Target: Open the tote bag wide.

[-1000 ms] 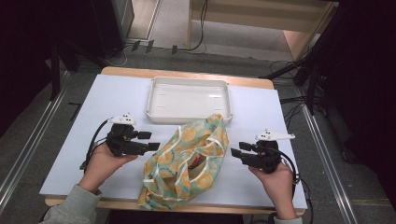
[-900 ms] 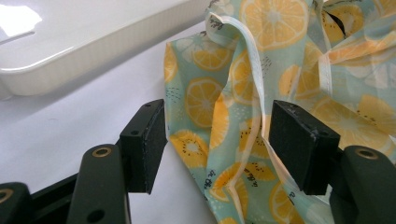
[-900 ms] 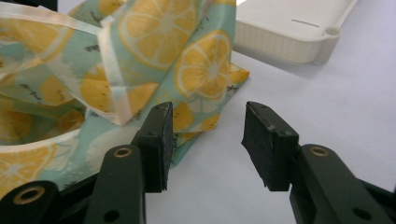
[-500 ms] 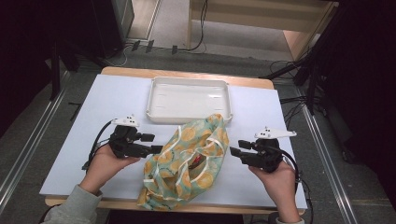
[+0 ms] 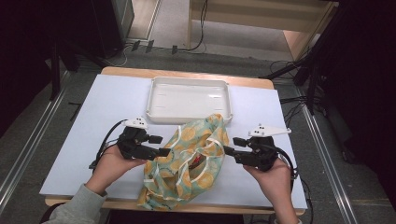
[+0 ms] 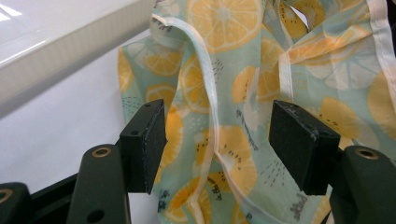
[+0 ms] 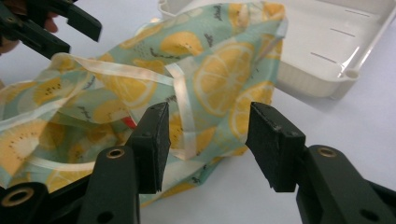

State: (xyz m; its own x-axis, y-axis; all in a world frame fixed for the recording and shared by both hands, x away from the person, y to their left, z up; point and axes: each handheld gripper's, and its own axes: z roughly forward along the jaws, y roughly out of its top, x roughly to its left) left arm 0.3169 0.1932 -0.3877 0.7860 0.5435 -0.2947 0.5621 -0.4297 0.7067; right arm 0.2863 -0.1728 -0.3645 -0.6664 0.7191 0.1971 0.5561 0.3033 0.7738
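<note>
High view — your left hand-held gripper (image 5: 161, 145) and right hand-held gripper (image 5: 230, 145) flank the lemon-print cloth bag (image 5: 189, 163) on the tabletop (image 5: 93, 121), jaws wide, the right's just opening; nothing gripped — grasping remains.

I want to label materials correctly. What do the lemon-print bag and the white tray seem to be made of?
The lemon-print bag looks like thin woven cloth, matte, perhaps cotton or polyester: it crumples in soft folds and has sewn white edging. The white tray looks like moulded plastic, smooth and slightly glossy: light reflects off its rim, and its corners are rounded.
</note>
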